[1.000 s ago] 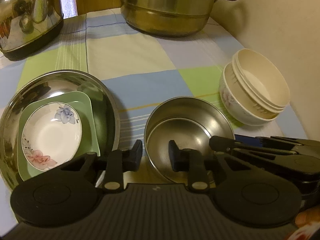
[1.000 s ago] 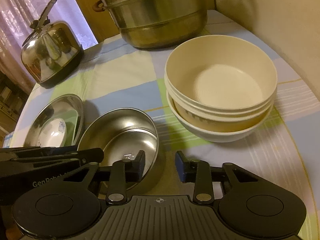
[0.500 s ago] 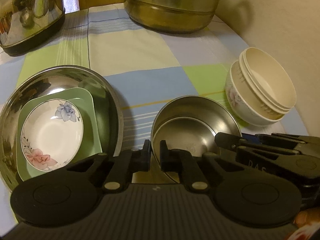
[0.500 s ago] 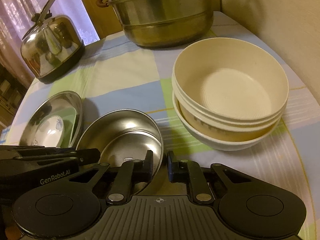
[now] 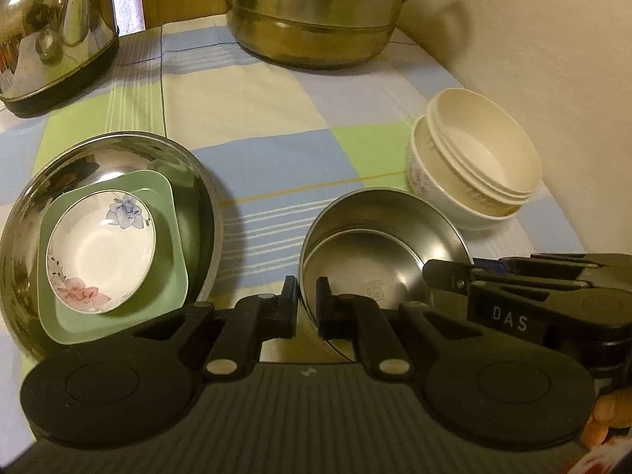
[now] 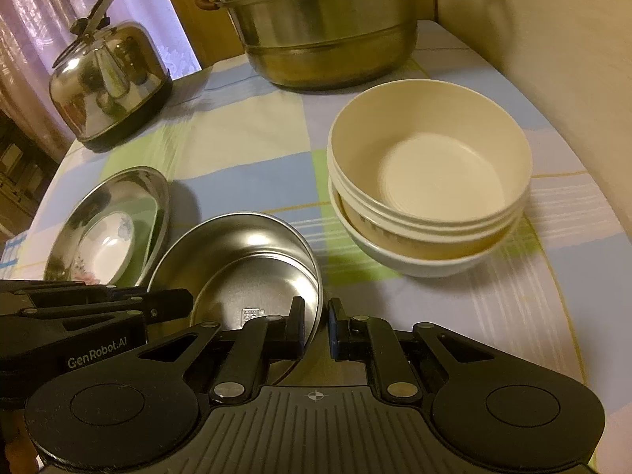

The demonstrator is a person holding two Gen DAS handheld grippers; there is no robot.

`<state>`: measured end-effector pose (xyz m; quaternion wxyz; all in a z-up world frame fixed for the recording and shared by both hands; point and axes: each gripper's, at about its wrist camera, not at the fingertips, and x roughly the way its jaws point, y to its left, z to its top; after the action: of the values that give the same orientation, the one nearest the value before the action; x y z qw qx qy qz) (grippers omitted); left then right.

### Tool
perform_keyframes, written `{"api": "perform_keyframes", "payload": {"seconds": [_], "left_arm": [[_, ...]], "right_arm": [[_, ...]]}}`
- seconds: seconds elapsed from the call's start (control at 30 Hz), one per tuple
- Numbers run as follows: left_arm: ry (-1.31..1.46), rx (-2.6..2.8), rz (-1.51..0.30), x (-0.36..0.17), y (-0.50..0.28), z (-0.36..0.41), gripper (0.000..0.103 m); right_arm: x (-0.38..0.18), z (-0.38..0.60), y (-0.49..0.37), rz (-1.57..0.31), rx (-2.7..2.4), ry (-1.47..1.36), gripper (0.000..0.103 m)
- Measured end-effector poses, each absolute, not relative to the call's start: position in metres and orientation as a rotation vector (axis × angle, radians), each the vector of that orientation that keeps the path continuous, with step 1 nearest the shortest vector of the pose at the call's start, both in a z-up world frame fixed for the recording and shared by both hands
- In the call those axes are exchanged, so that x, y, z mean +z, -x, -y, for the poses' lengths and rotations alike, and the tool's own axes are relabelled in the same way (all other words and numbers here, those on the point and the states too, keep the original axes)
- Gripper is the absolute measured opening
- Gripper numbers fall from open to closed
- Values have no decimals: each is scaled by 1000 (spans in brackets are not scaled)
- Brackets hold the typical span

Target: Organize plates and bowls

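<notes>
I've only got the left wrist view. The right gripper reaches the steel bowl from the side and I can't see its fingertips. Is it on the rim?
Observer: Yes. The right wrist view shows the right gripper astride the rim of the steel bowl, one finger inside and one outside, shut on it.
Operator: From here the bowl looks pressed against the cream bowl stack. Are they touching?
Observer: No. In the right wrist view a strip of tablecloth shows between them.
</notes>
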<state>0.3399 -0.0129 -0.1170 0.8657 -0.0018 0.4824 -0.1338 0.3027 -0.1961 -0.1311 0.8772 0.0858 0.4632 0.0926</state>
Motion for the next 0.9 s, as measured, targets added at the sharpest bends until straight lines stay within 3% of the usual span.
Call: {"api": "perform_keyframes", "payload": {"seconds": [0.9], "left_arm": [[-36,-386,-881,-39,-305,55,8]], "right_arm": [[-54,242,-256,-900,166,-214,12]]}}
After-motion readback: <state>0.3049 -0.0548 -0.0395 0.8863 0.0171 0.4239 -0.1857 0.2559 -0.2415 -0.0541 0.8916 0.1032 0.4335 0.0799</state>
